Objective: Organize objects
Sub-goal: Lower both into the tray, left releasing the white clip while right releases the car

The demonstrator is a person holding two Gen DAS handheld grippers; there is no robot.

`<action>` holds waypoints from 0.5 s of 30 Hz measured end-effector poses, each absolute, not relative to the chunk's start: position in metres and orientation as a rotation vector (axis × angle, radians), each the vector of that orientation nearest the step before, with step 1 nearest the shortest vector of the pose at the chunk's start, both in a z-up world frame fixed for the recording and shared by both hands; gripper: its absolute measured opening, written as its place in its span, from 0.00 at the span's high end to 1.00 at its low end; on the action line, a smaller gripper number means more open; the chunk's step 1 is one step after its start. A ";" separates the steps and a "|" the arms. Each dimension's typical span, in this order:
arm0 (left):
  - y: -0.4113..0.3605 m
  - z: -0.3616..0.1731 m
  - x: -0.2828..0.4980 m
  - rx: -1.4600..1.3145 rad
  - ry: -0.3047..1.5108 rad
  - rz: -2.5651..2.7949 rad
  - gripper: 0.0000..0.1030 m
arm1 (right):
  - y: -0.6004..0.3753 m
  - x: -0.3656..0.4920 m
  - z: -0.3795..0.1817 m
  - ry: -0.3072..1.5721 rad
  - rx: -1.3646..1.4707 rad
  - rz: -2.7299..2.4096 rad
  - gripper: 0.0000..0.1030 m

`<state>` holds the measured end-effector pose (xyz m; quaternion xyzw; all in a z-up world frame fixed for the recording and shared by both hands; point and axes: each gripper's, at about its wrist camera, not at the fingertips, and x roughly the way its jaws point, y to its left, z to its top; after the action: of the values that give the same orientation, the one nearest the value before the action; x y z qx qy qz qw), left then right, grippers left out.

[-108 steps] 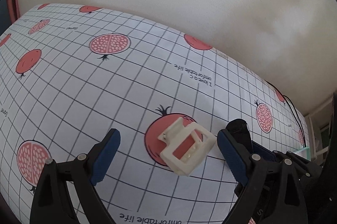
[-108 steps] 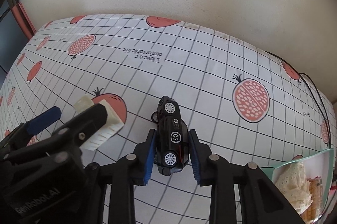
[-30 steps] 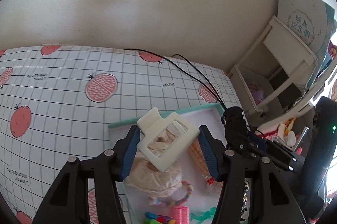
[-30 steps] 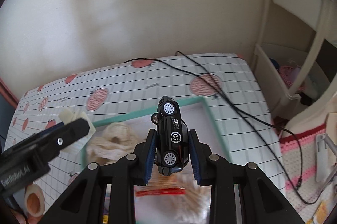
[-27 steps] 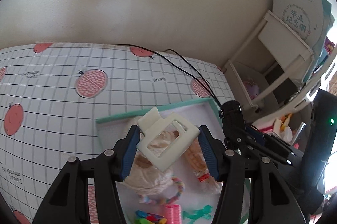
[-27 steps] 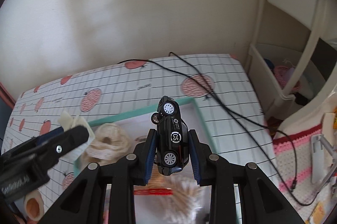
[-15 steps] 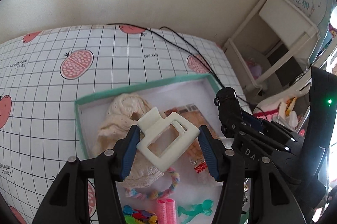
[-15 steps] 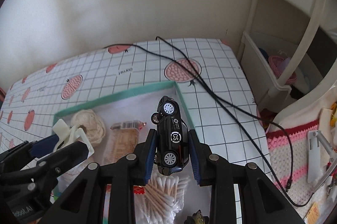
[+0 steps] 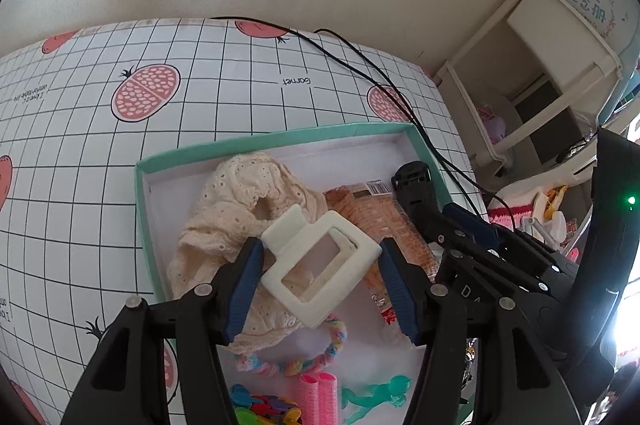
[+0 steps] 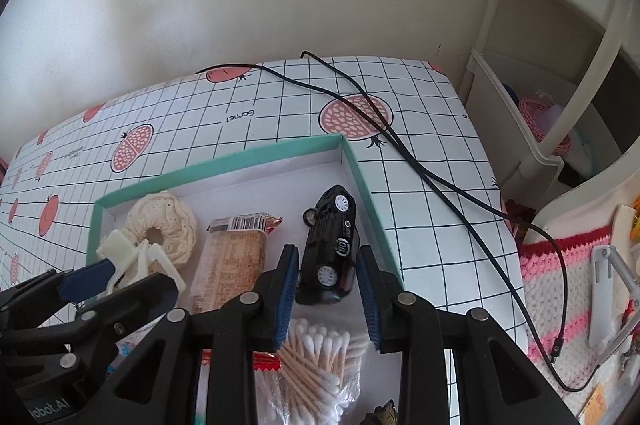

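Landmark is the teal box (image 10: 370,193) with a white inside, sitting on a grid tablecloth (image 10: 280,97) printed with pomegranates. Left gripper (image 9: 320,289) hangs over the box's middle, blue-padded fingers clamped on a white claw clip (image 9: 318,267); clip is held tilted, clear of the contents below it. Right gripper (image 10: 327,299) is at the box's right side near the far-right corner; its fingers are spread, with a gap on both sides of the black toy car (image 10: 330,249). Car lies on its side inside the box, nose toward the far-right corner, just beside the right wall; can't tell if either pad brushes it. Contents of box: cream lace scrunchie (image 10: 162,229) at the far-left part, wrapped snack pack (image 10: 230,265) in the middle between scrunchie and car, bag of cotton swabs (image 10: 316,357) at the near side under the right gripper. Left wrist view adds a pastel hair tie (image 9: 296,357) below the clip, pink hair rollers (image 9: 318,399), colourful clips (image 9: 260,411) and a teal plastic piece (image 9: 376,395) along the box's near edge. Black cable (image 10: 420,169) runs across the cloth just past the box's far-right corner. White shelf unit (image 10: 560,97) stands well right of the box, beyond the table edge.
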<state>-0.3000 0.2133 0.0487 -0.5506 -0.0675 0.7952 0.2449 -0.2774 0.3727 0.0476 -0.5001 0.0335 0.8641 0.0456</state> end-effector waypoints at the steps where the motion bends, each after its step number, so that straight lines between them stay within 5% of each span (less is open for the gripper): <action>1: 0.214 0.048 -0.300 -1.505 -0.183 2.172 0.39 | 0.373 -0.278 0.048 0.104 -1.527 2.638 0.69; 15: 0.211 0.060 -0.294 -1.458 -0.153 2.225 0.34 | 0.373 -0.275 0.067 0.124 -1.475 2.674 0.68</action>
<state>-0.2943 0.2114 0.0596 -0.5317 -0.0559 0.8114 0.2364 -0.2746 0.3733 0.0673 -0.4821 0.0404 0.8741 0.0426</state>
